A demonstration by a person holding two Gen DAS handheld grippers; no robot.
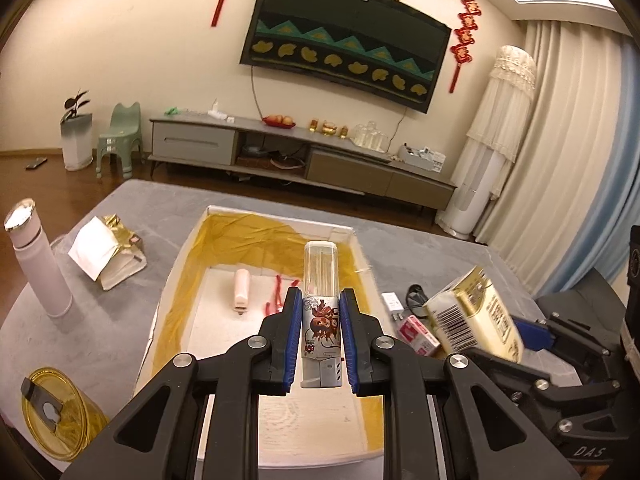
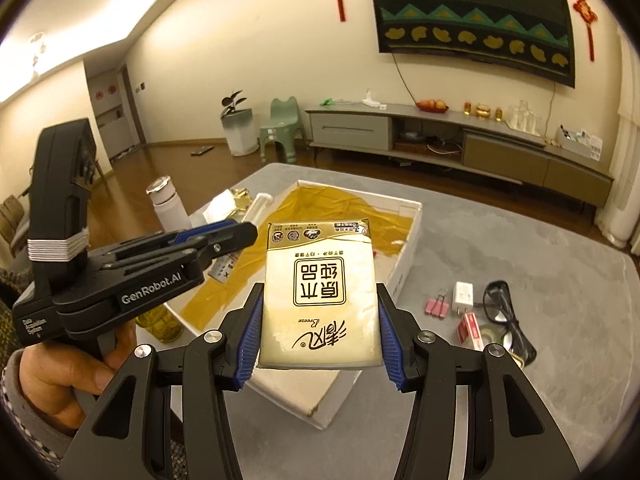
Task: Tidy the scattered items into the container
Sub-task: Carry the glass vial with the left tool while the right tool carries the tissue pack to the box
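Both grippers loaded, both over or at the box. Left gripper: fingers closed on the printed lower half of a toothpick tube, clear cap pointing away, held above the box floor. Right gripper: fingers spread wide and pressed on both long edges of a tissue pack, soft pack, sides slightly pinched; it sits above the box's near corner, by its right wall. In the box beyond the tube: a small pink bottle and a red cord, lying apart on the white floor. Judgement: lower the tube into bare floor nearer than the bottle, lay it flat before opening so it cannot roll or tip. Bring the pack further inside the right wall first; released here it may catch the rim. Keep the two grippers from crossing. Left outside, right of the box: clips, charger, glasses. Left of the box: flask, gold bag.
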